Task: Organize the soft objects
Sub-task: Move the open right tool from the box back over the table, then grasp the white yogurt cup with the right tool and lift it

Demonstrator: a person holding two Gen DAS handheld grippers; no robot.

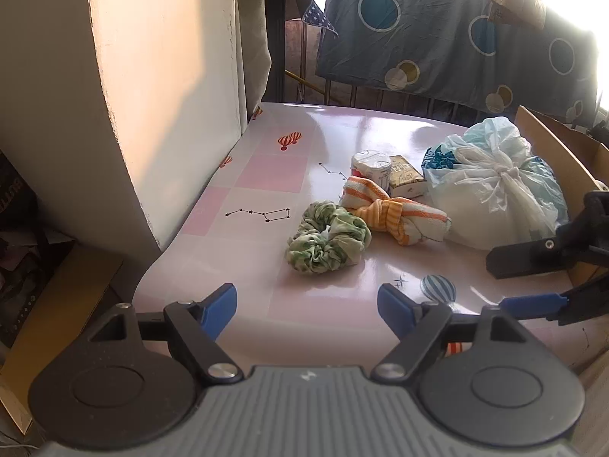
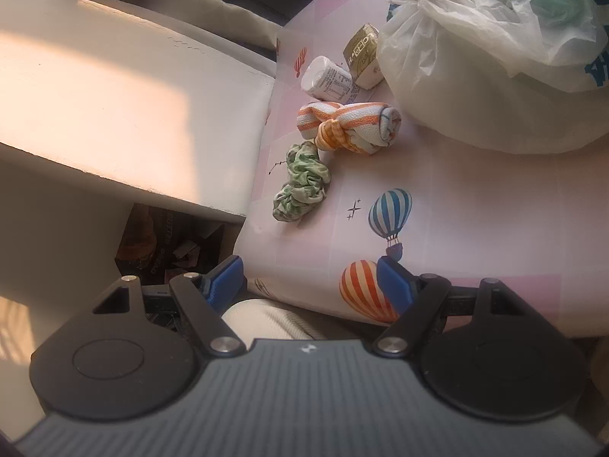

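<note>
A green and white scrunchie (image 1: 328, 243) (image 2: 302, 182) lies on the pink table (image 1: 236, 266) (image 2: 475, 205). Touching it on the far side is a knotted orange-striped cloth (image 1: 392, 215) (image 2: 348, 125). Behind these rests a tied white plastic bag (image 1: 495, 186) (image 2: 487, 61), full and bulging. My left gripper (image 1: 307, 306) hovers open over the table's near edge, short of the scrunchie, nothing between its blue pads. My right gripper (image 2: 310, 283) is open too, at the table's edge, well back from the scrunchie. In the left wrist view the right gripper (image 1: 533, 278) enters from the right.
A small white can (image 1: 371, 169) (image 2: 329, 80) and a tan carton (image 1: 406, 181) (image 2: 363, 55) lie behind the cloth. A white wall panel (image 1: 163, 95) borders the table's left side. A cardboard box (image 1: 563, 152) stands at the right, a blue patterned sheet (image 1: 456, 26) hangs behind.
</note>
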